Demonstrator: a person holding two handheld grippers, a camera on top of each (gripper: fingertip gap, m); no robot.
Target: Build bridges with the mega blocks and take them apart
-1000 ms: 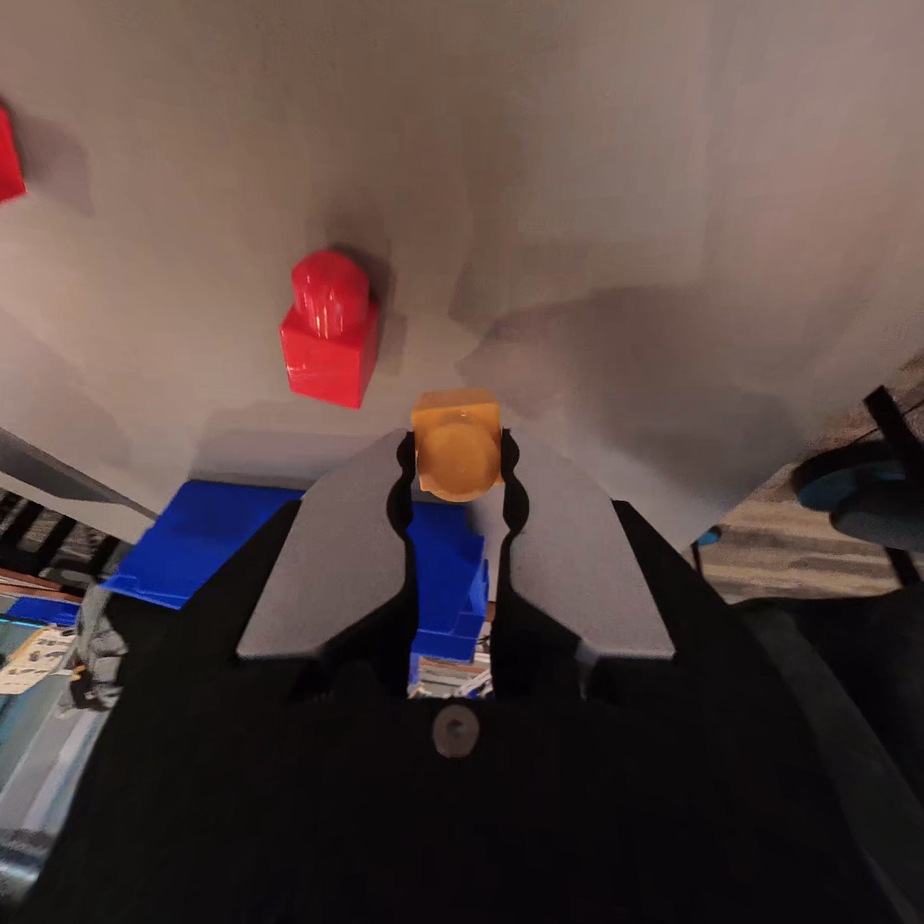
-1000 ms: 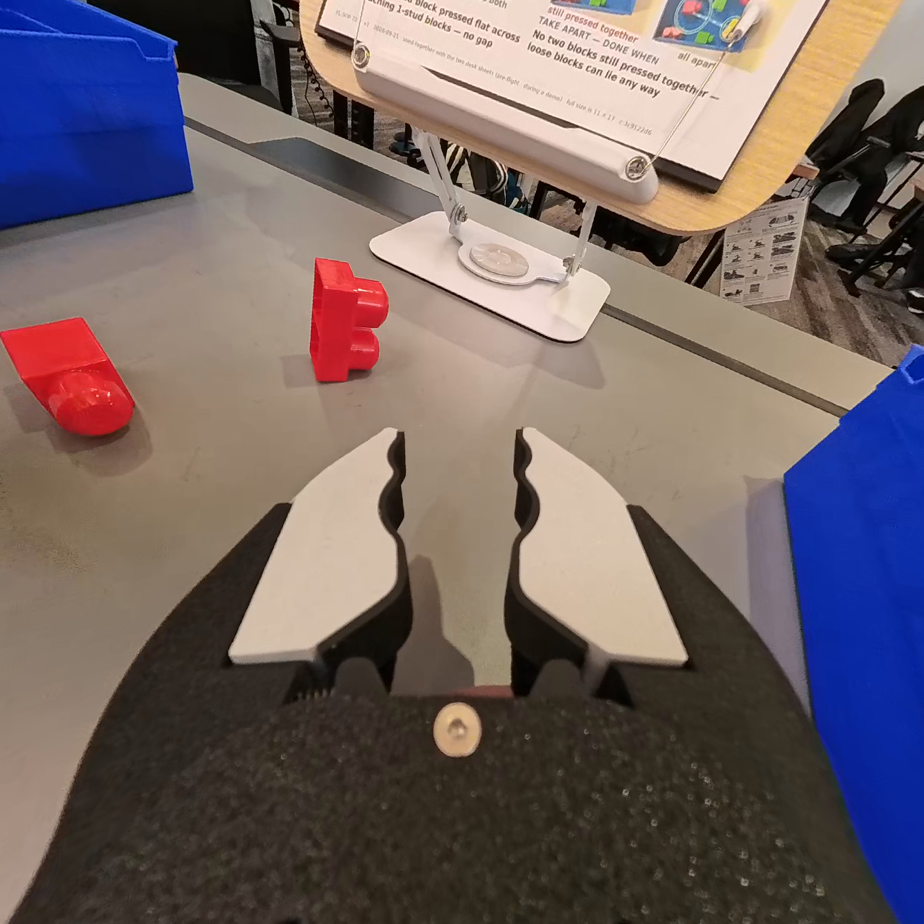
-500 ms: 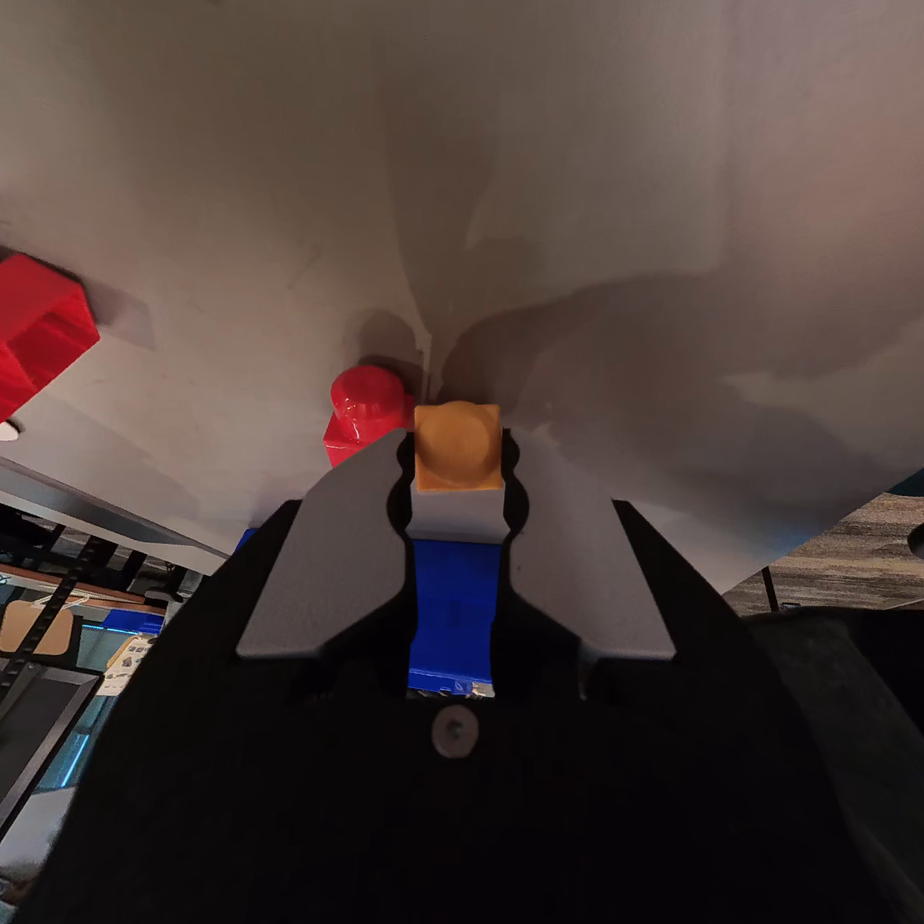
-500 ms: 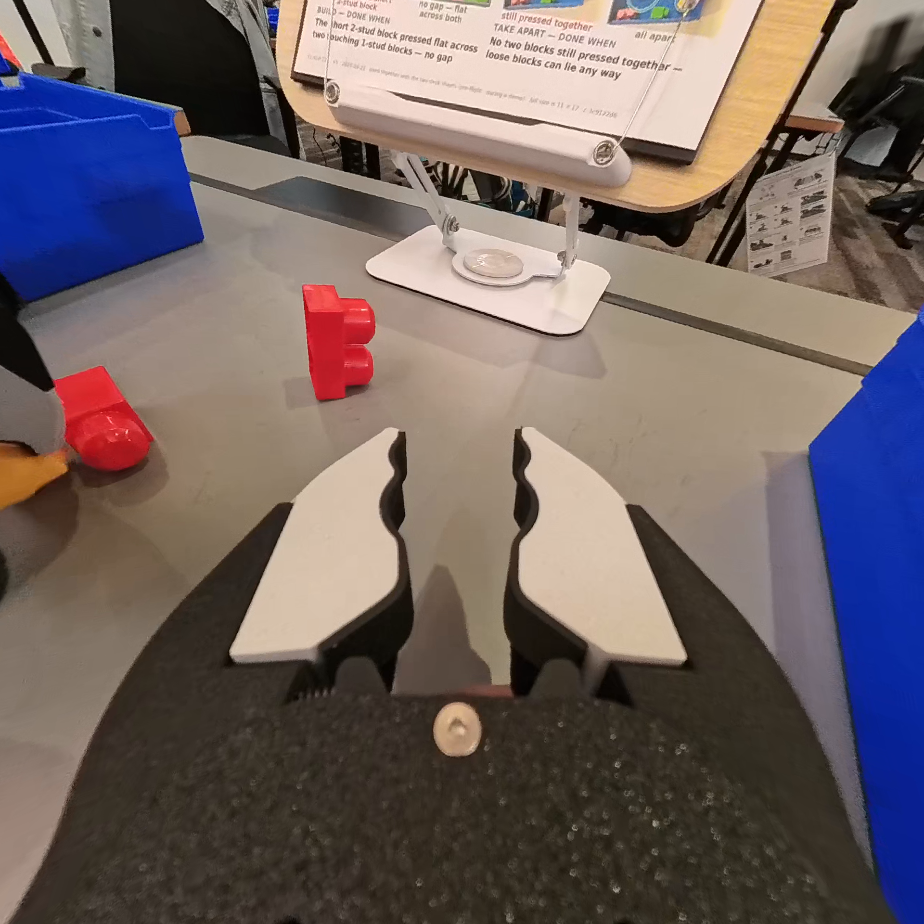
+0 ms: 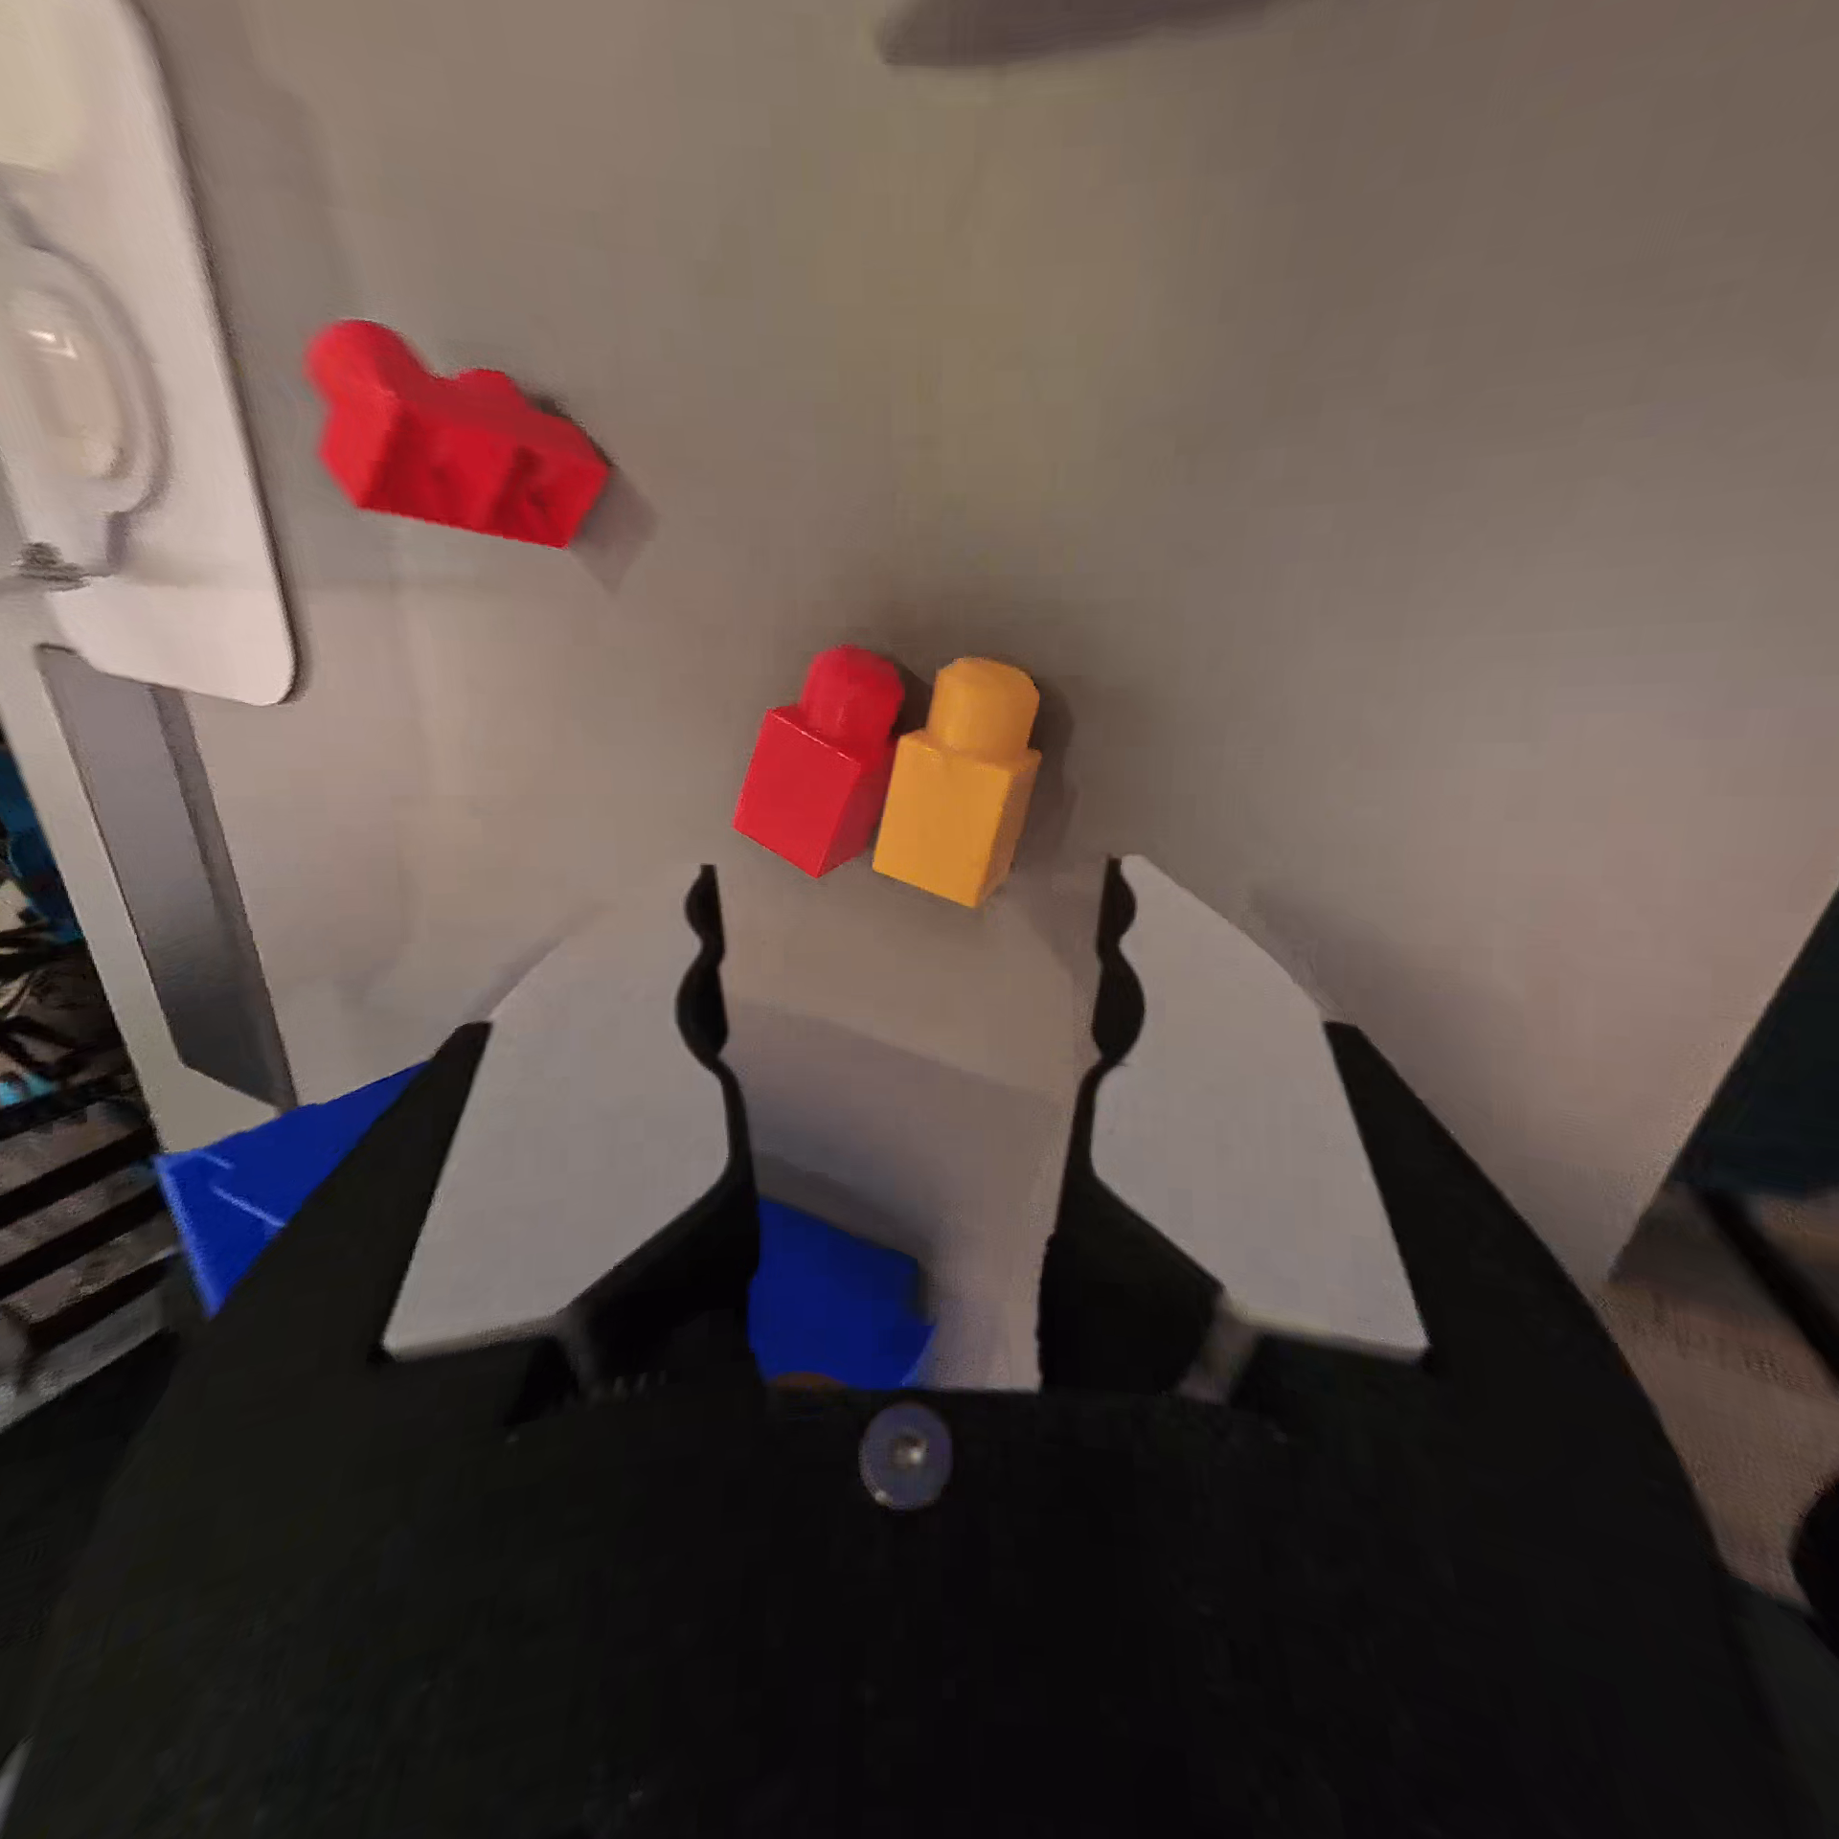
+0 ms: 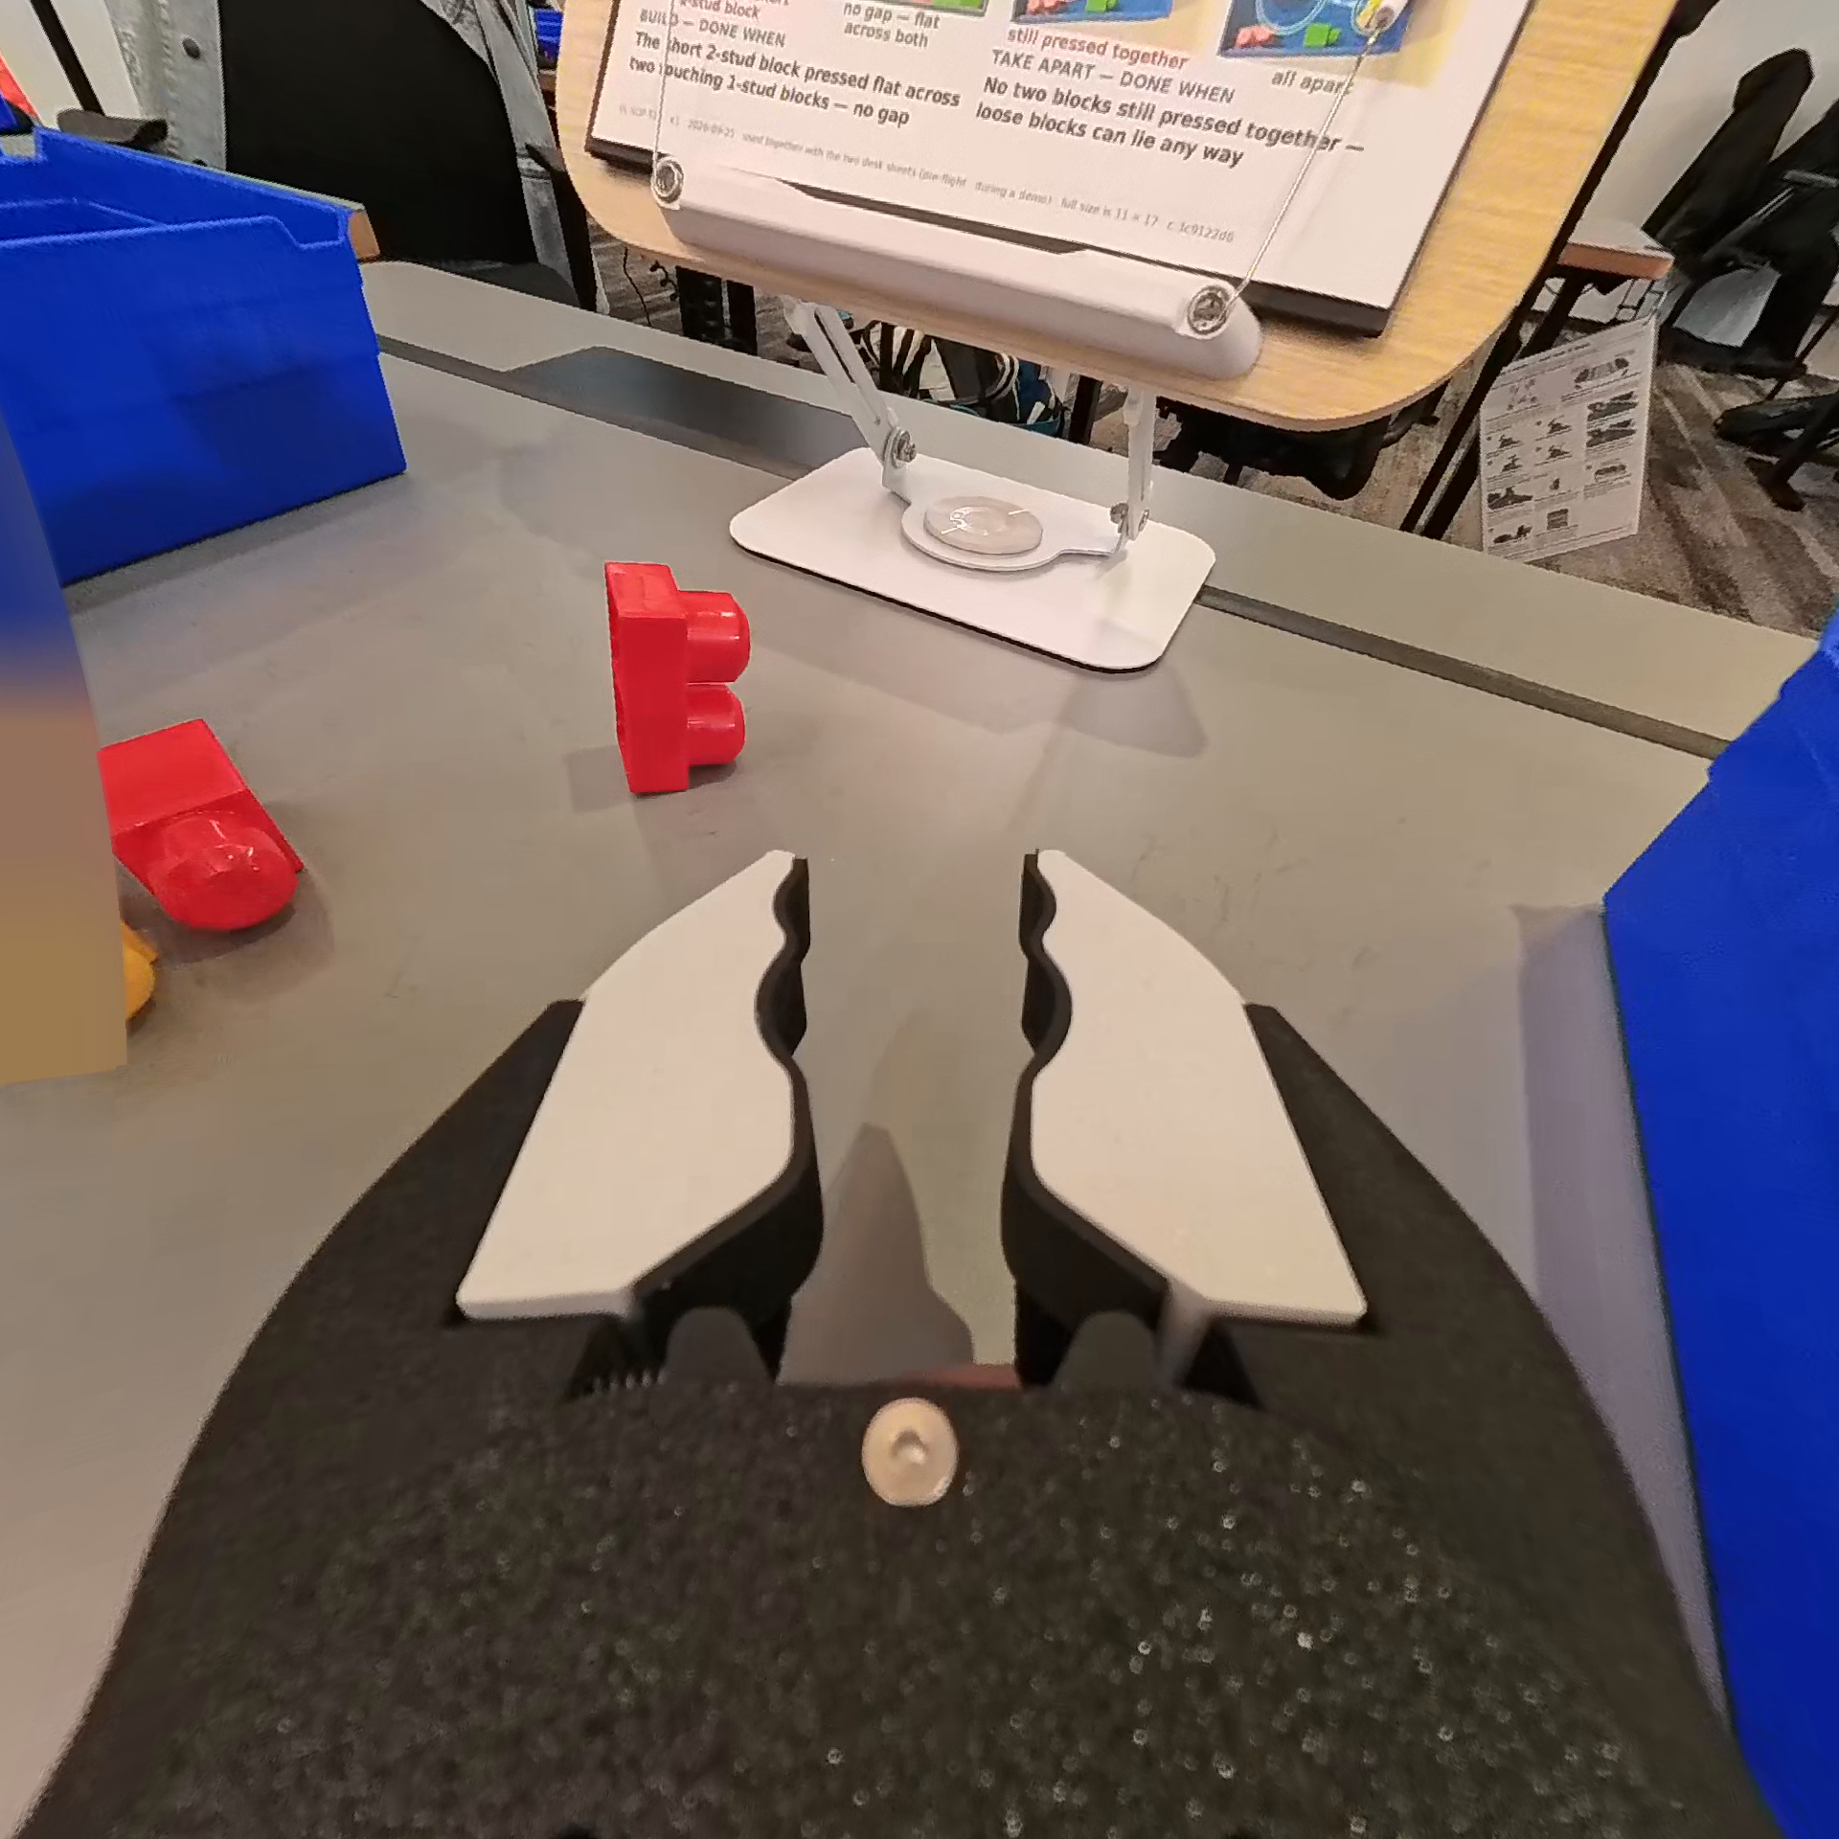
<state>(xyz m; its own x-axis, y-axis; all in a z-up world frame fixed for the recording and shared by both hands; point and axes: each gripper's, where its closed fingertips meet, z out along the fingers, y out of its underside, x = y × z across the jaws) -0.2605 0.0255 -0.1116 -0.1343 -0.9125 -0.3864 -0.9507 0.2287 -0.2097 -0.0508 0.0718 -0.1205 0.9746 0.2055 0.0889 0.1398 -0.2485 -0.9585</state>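
In the left wrist view an orange one-stud block (image 5: pixel 955 791) stands on the grey table right beside a red one-stud block (image 5: pixel 821 771); the two touch. My left gripper (image 5: pixel 911 876) is open and empty, drawn back just short of them. A red two-stud block (image 5: pixel 453 448) lies on its side farther left. In the right wrist view my right gripper (image 6: pixel 916 866) is open and empty above bare table. The red two-stud block (image 6: pixel 672 687) lies ahead to the left. The red one-stud block (image 6: pixel 194 826) is at the left edge, with a bit of the orange block (image 6: pixel 139 980) beside it.
A white stand base (image 6: pixel 980 562) holds a wooden board with an instruction sheet (image 6: pixel 1045 90) at the far side. Blue bins stand at the far left (image 6: pixel 189 358) and at the right edge (image 6: pixel 1741 1095). The table's far edge (image 6: pixel 1443 647) runs behind the stand. My hands' fingertips stand some 20 cm from each other. My left tips are roughly 6 cm from the orange one-stud block (image 5: pixel 955 791).
My left gripper set the orange block down next to the red one-stud block, opened wide and pulled back from it. My right gripper stayed open and hardly moved.
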